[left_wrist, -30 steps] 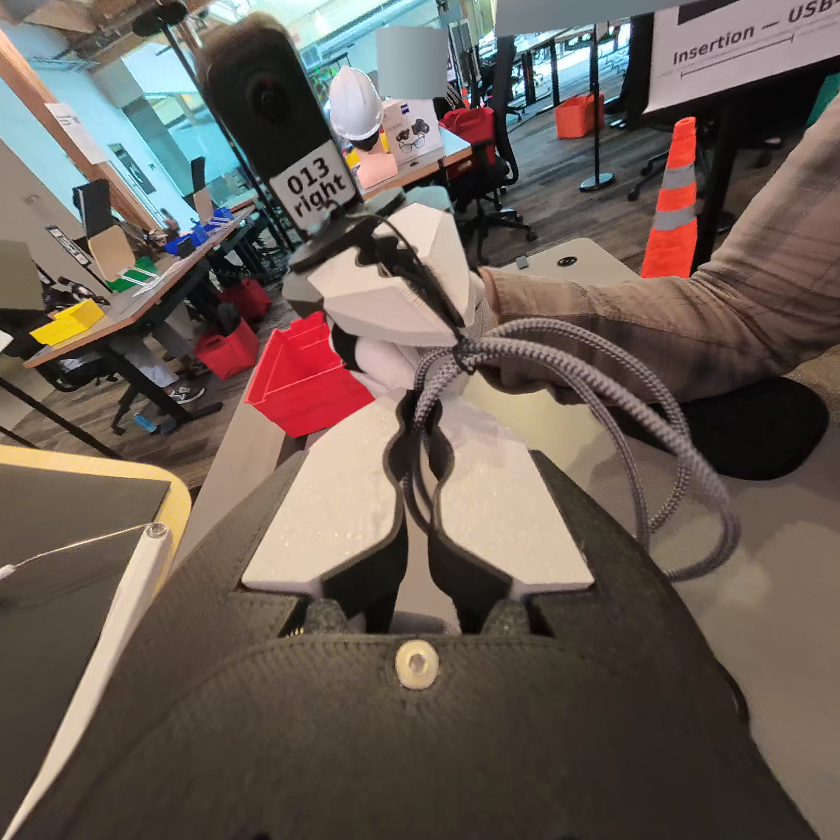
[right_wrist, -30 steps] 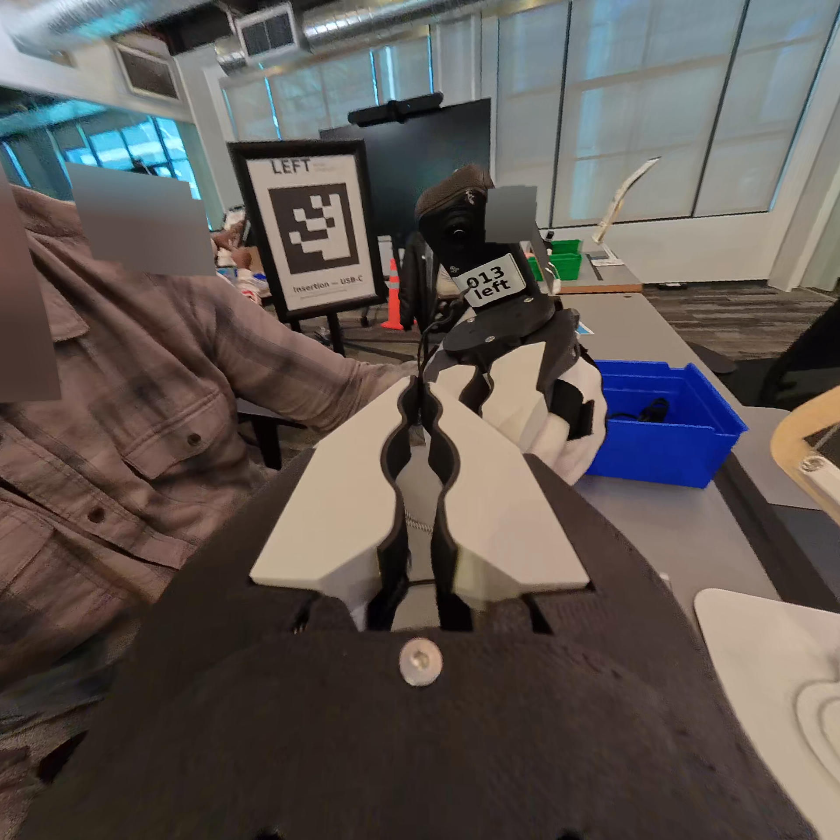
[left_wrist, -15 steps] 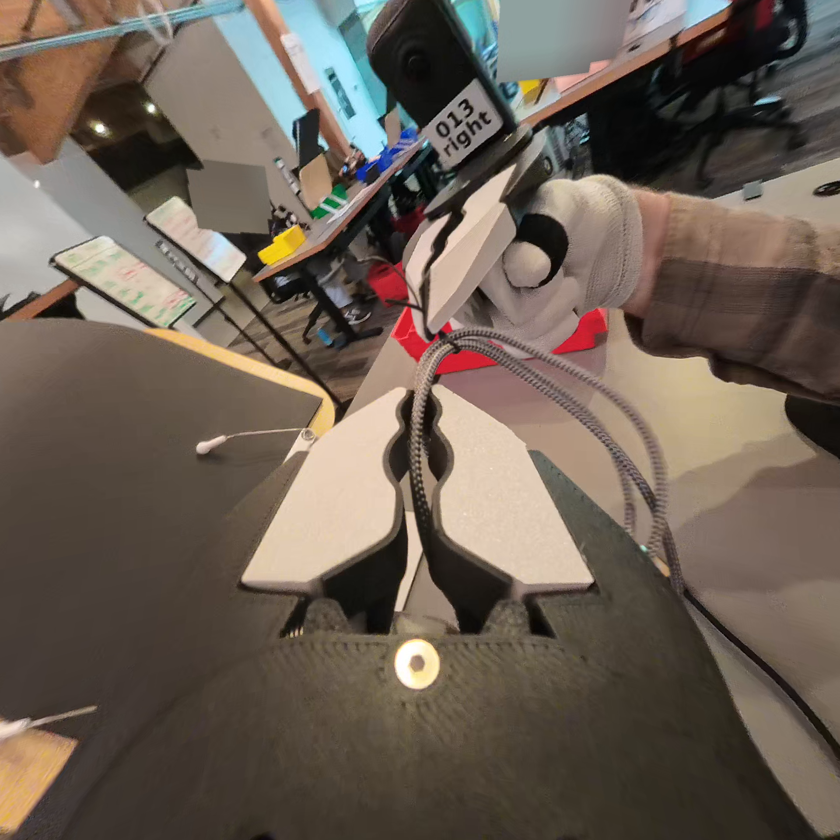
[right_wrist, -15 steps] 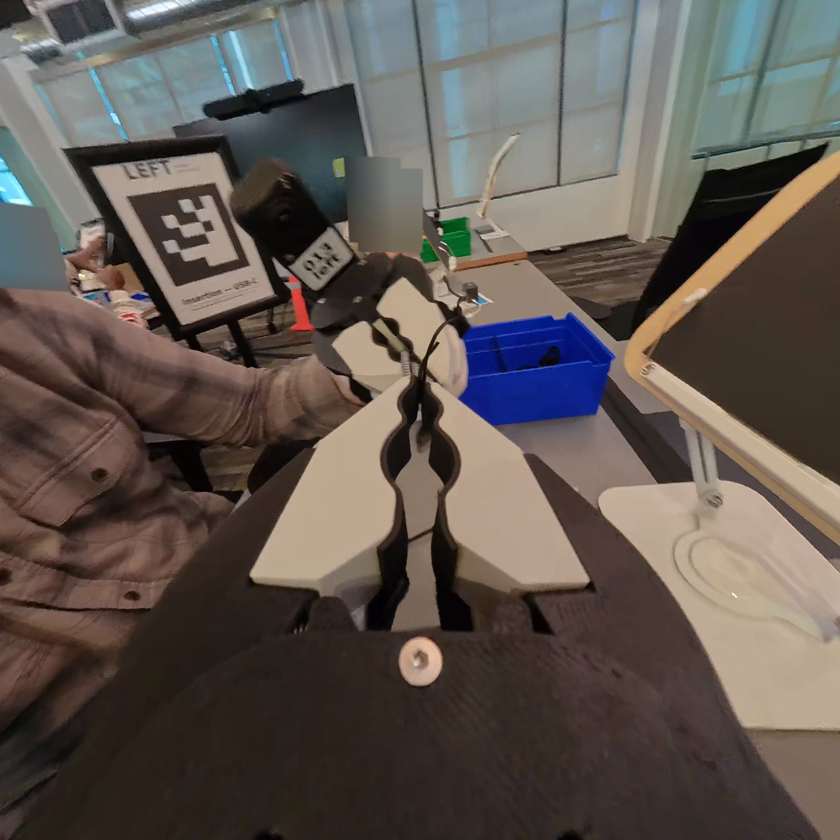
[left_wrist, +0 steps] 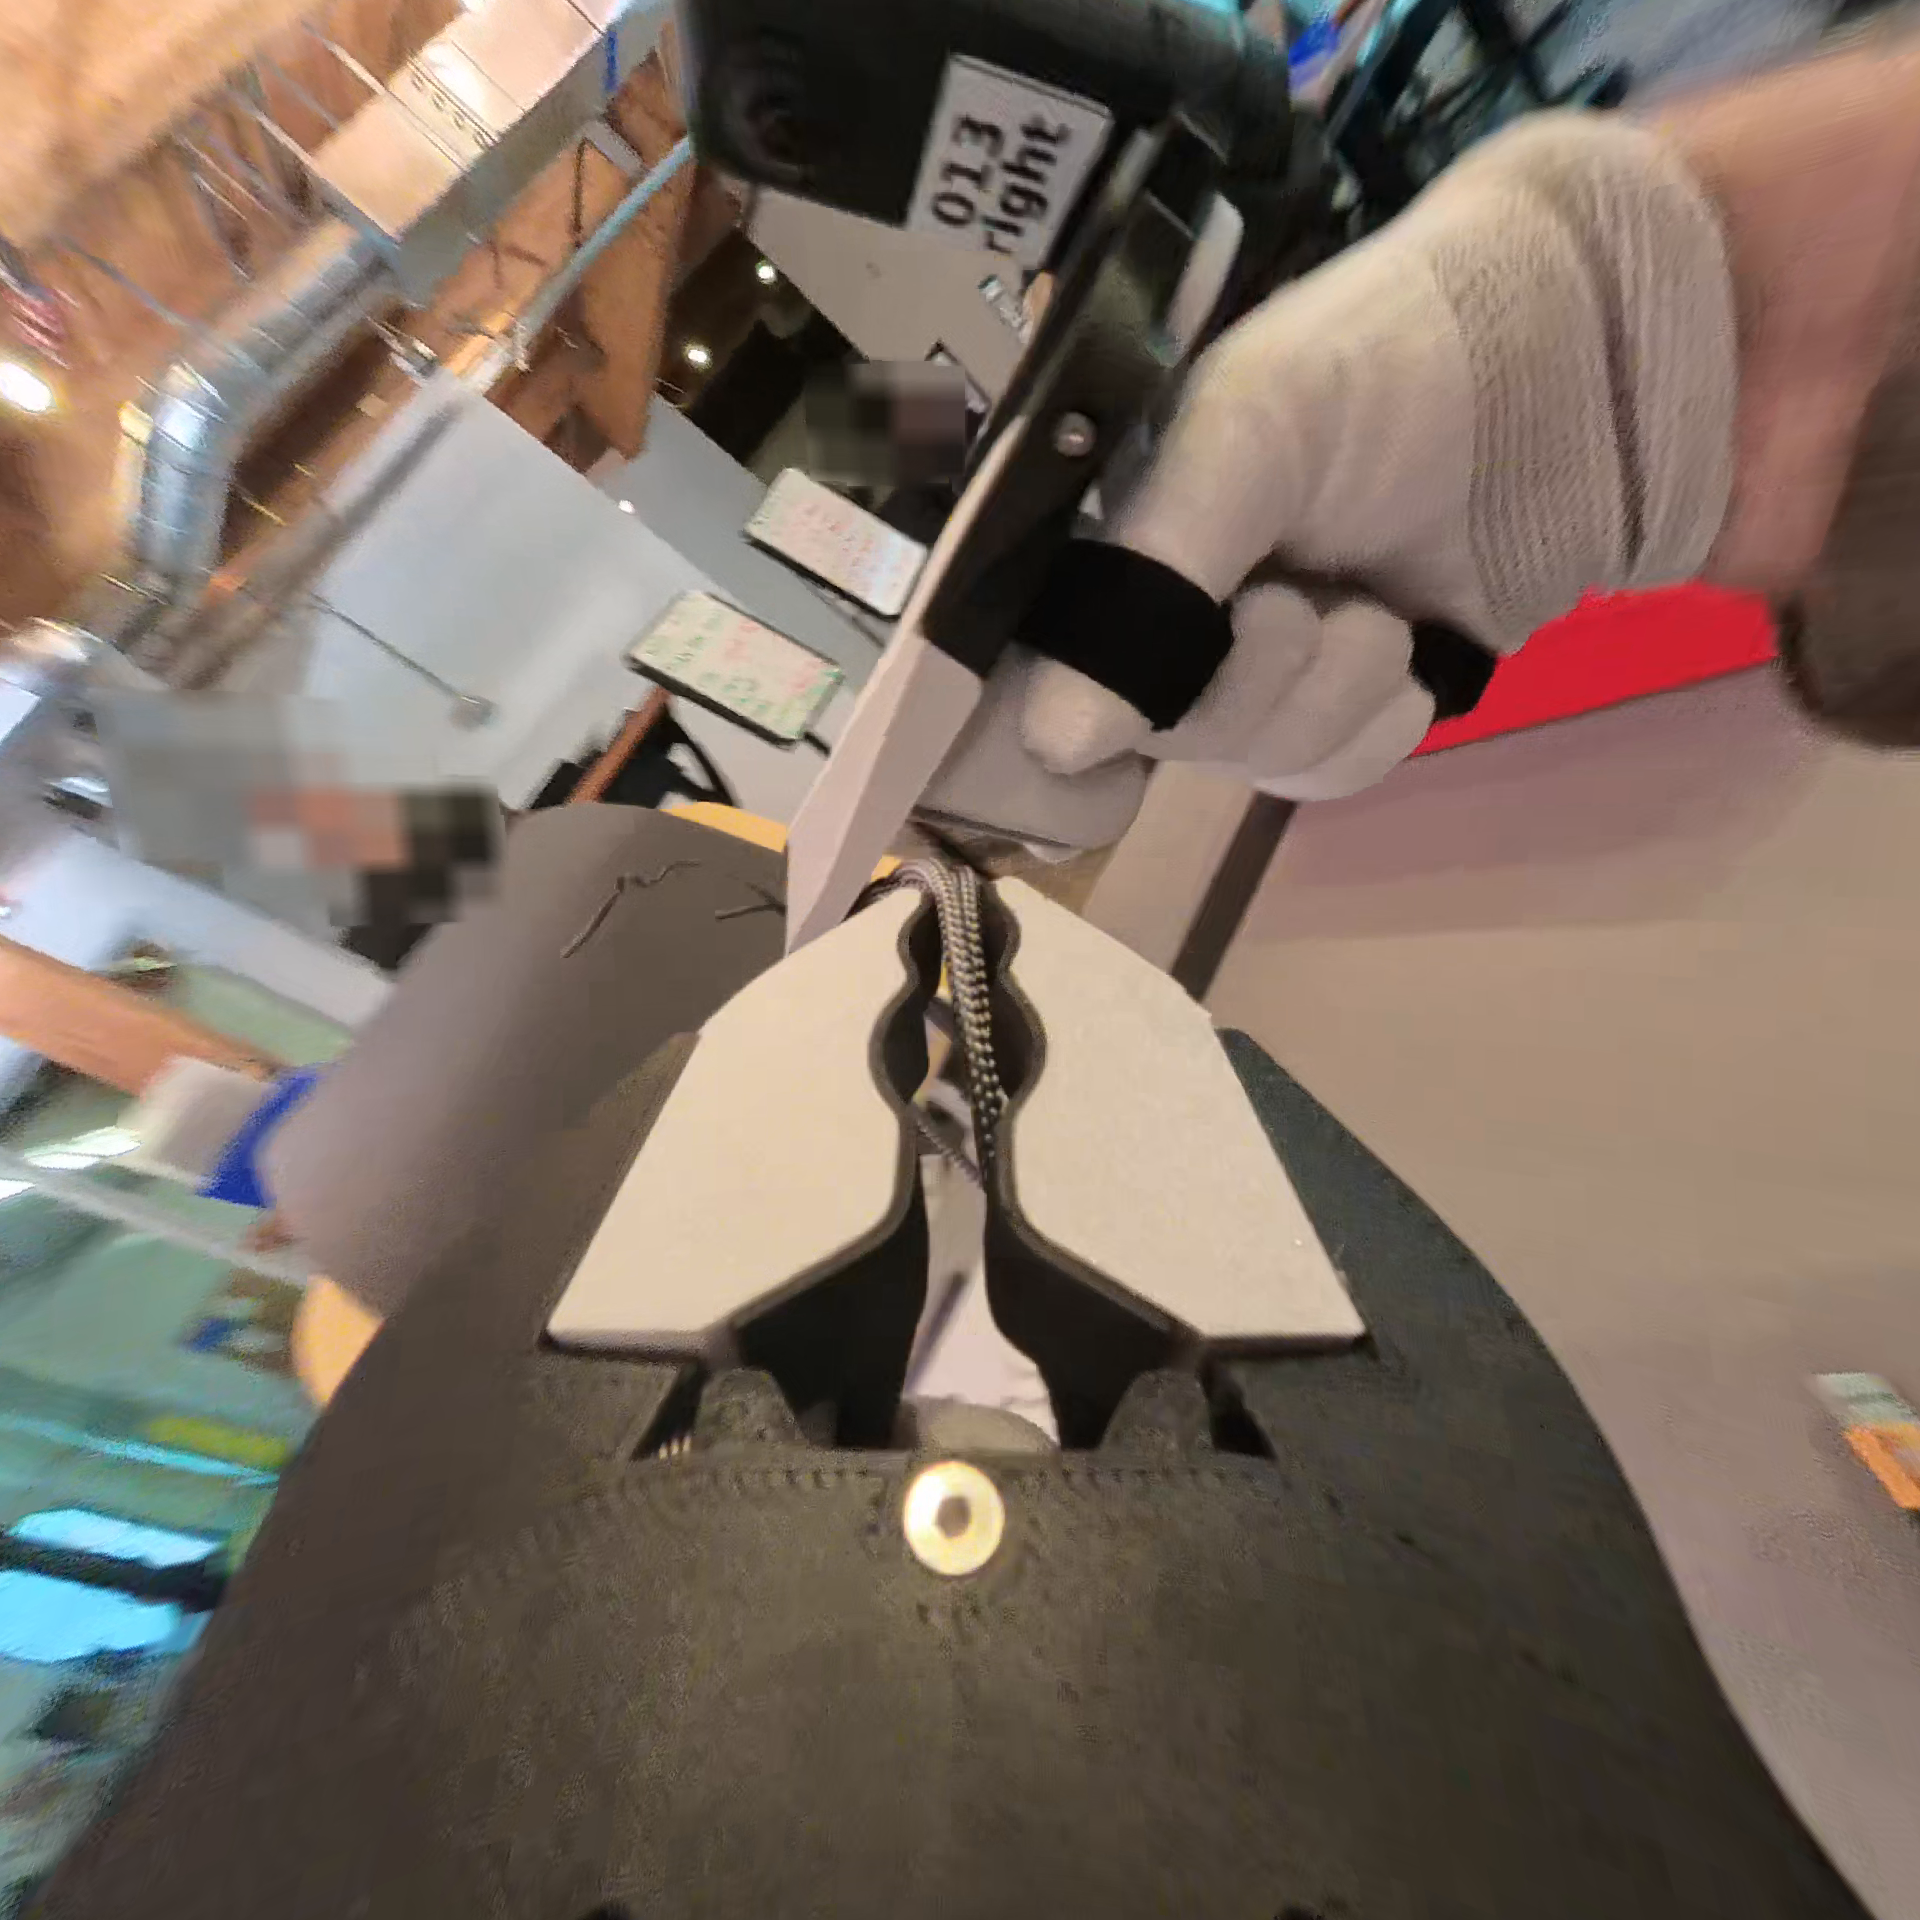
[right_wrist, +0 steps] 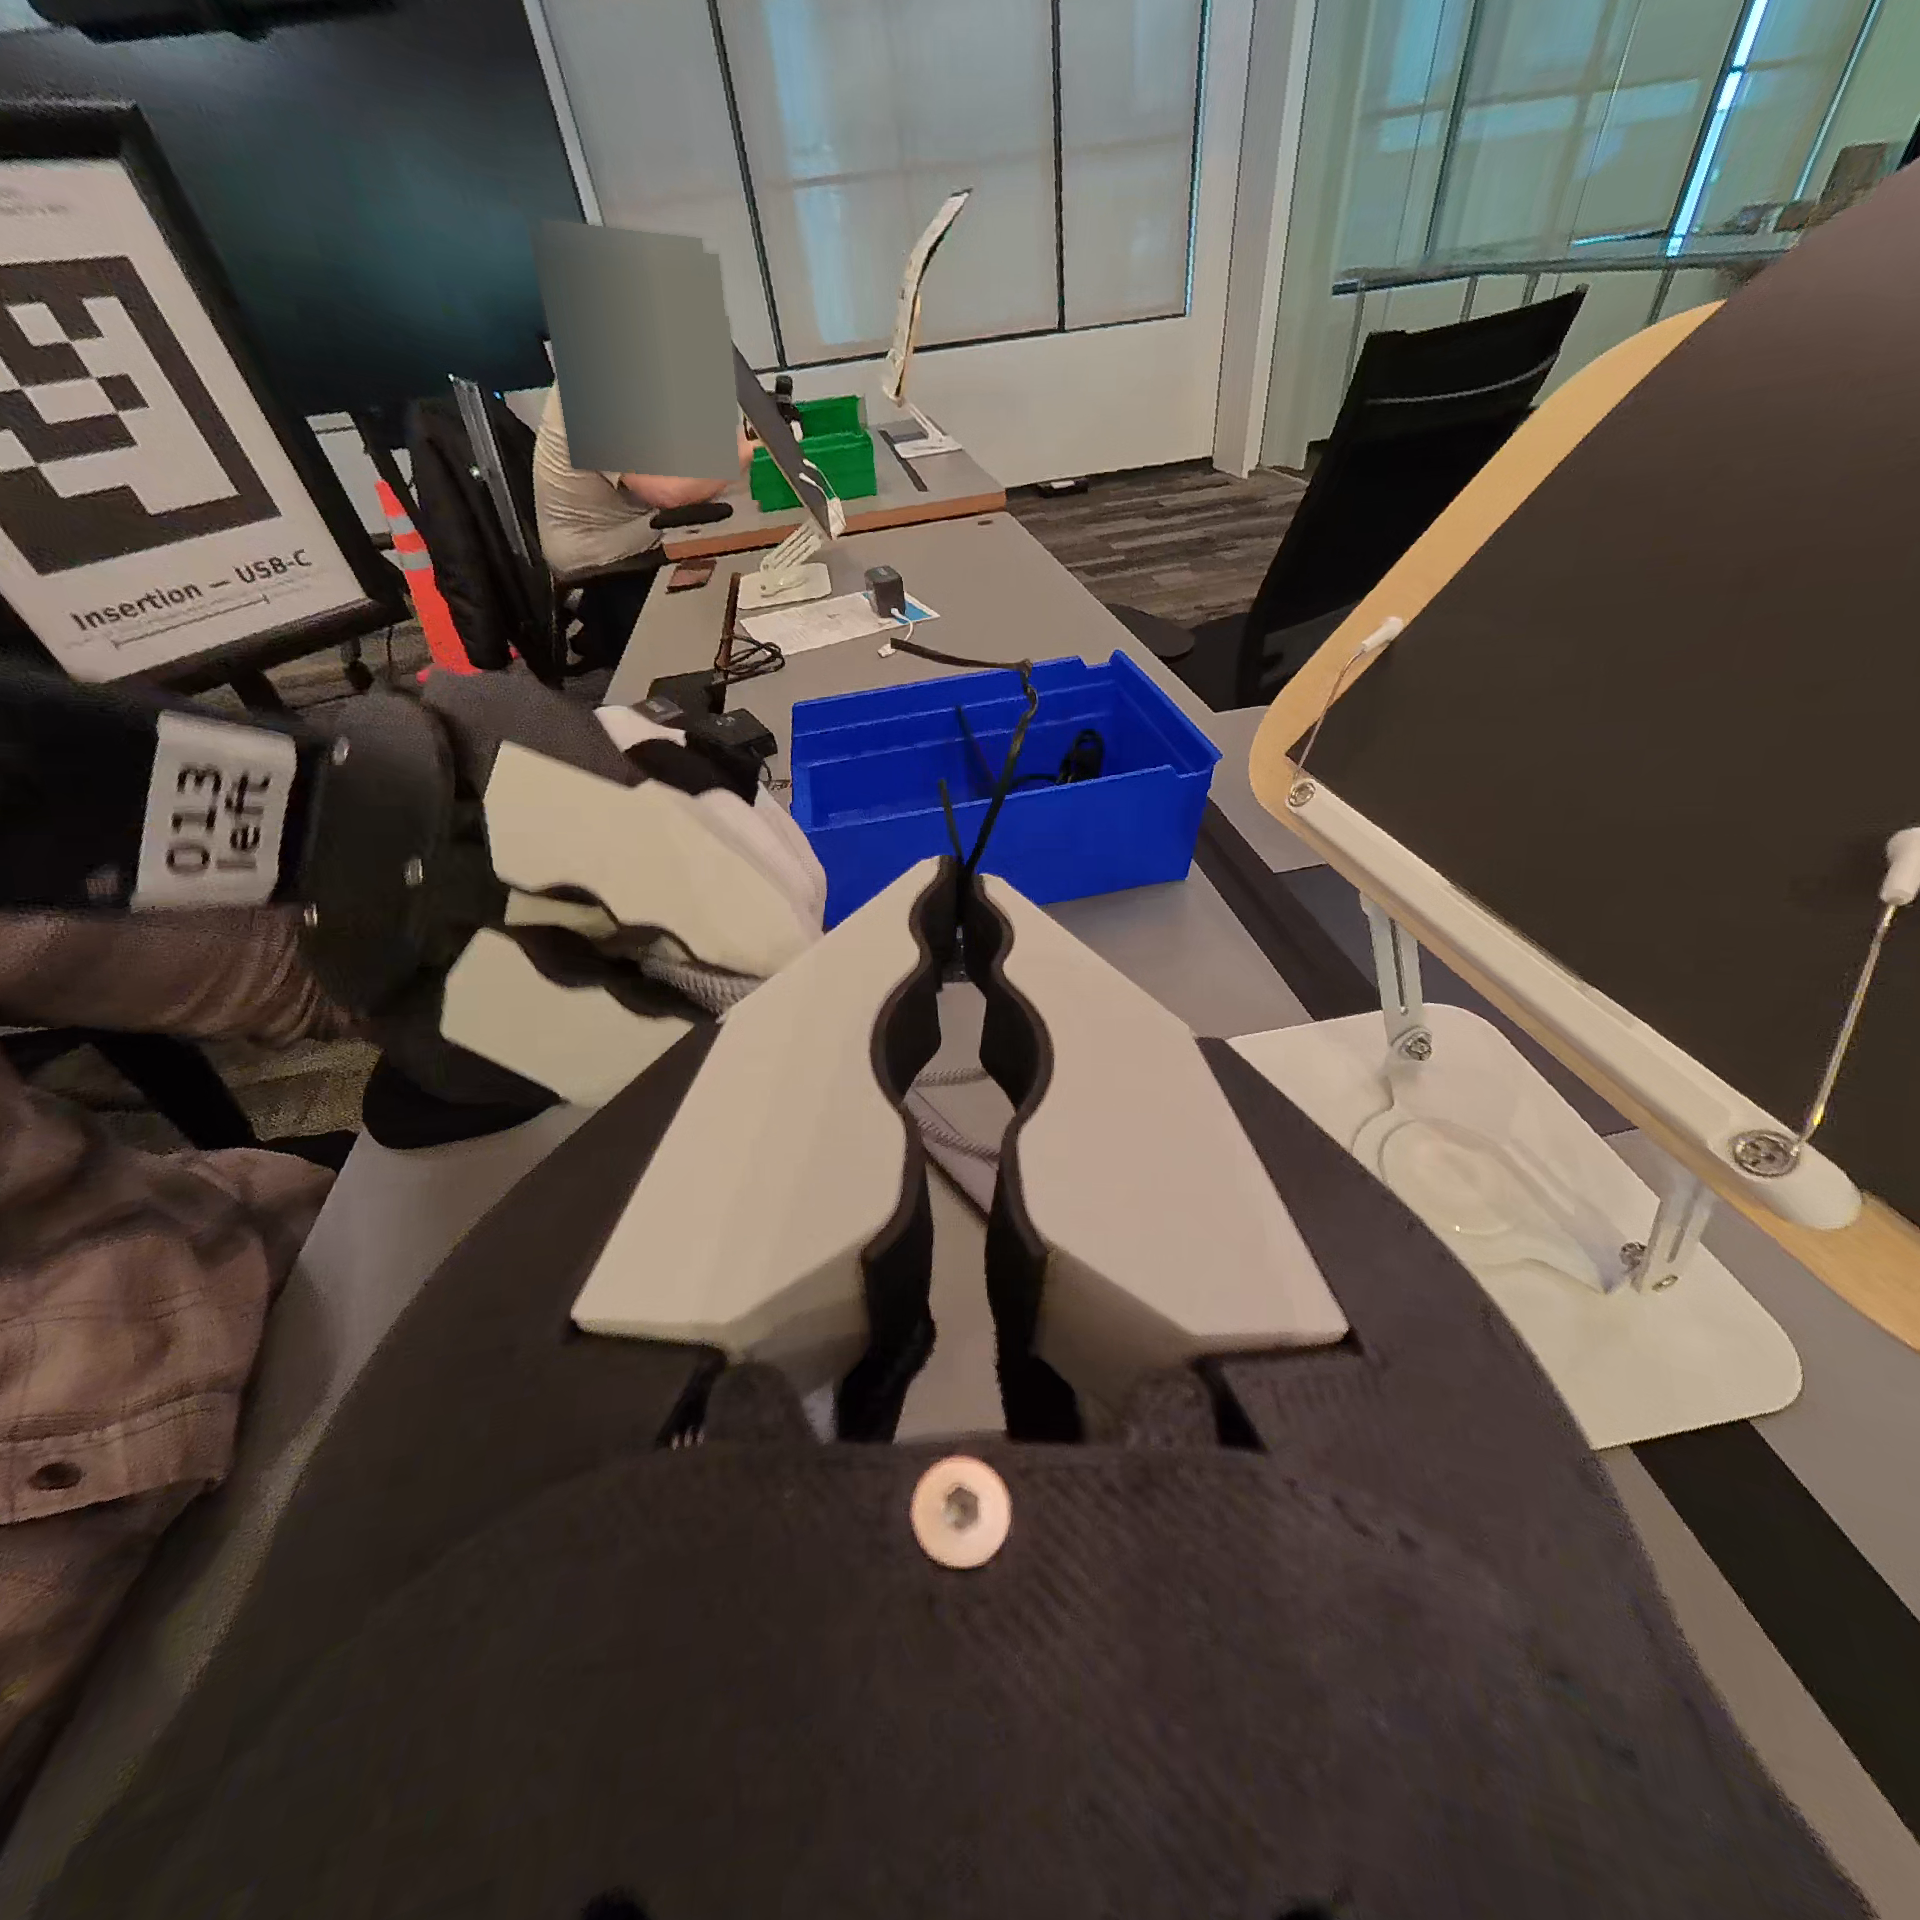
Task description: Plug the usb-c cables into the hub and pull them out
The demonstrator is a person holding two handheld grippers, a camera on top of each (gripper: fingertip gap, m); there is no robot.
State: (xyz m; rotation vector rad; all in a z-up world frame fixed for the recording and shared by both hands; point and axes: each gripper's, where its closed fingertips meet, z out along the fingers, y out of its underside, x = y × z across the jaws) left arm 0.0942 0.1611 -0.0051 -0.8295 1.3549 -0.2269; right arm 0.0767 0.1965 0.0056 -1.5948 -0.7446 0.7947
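Note:
My left gripper is shut on a grey braided usb-c cable that runs between its fingers. My right gripper, held by a white-gloved hand, has its tips right at the left gripper's tips, over the cable. In the right wrist view my right gripper is shut on a thin black tie that sticks out past its tips. The left gripper lies sideways just to its left, with a bit of grey cable below. No hub shows in either view.
A blue bin with dark cables stands on the grey table just beyond my right gripper. A black board on a white stand is close on the right. A red bin is behind the gloved hand. A person sits farther off.
Both grippers have come together until their tips meet. The left view has tilted and blurred, and the hanging cable loop is gone from it. The right gripper has swung toward the blue bin and board.

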